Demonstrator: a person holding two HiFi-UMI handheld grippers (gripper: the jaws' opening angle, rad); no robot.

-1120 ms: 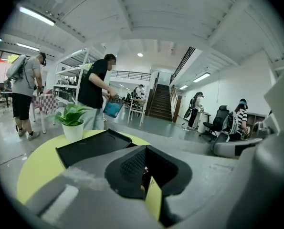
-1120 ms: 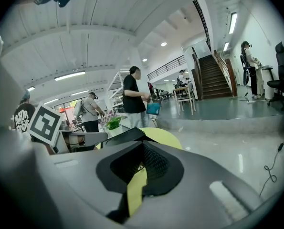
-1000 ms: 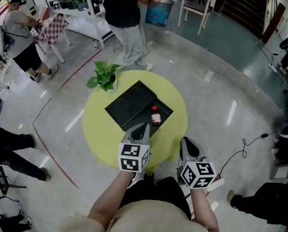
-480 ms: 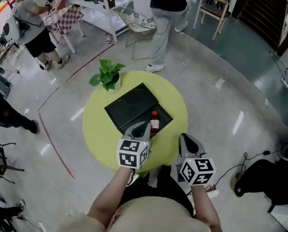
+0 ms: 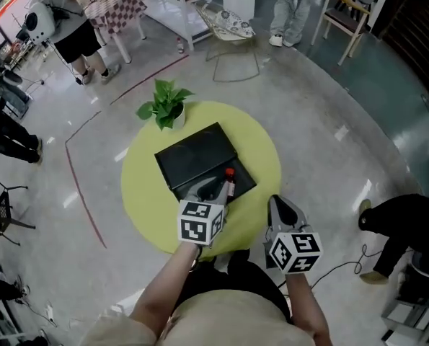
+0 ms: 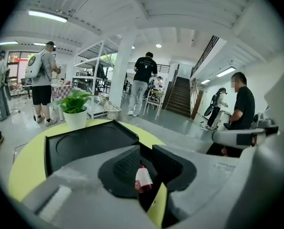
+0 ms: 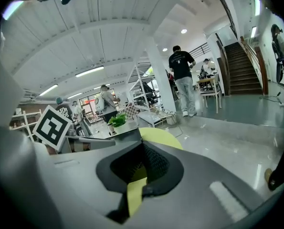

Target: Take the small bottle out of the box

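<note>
Opening left gripper (image 5: 211, 189): jaws had just been parting — small bottle (image 5: 229, 182) showed in their gap, ungripped.
Right gripper (image 5: 278, 205): jaws together, empty.
Box (image 5: 192, 153): black, open.

Floor: glossy grey polished concrete floor (image 5: 329, 135), ceiling lights mirrored in it. A thin red line (image 5: 76, 186) curves across it, left of the round yellow-green table (image 5: 146, 193). Overhead: white ribbed ceiling (image 6: 180, 8) with long strip lights (image 6: 47, 15). Square white column (image 6: 122, 70) mid-room, white metal shelving rack (image 6: 89, 51) just beside it. Dark staircase (image 6: 180, 97) at the far wall. Pale wooden chair (image 5: 347, 6) at the floor's far edge.
</note>
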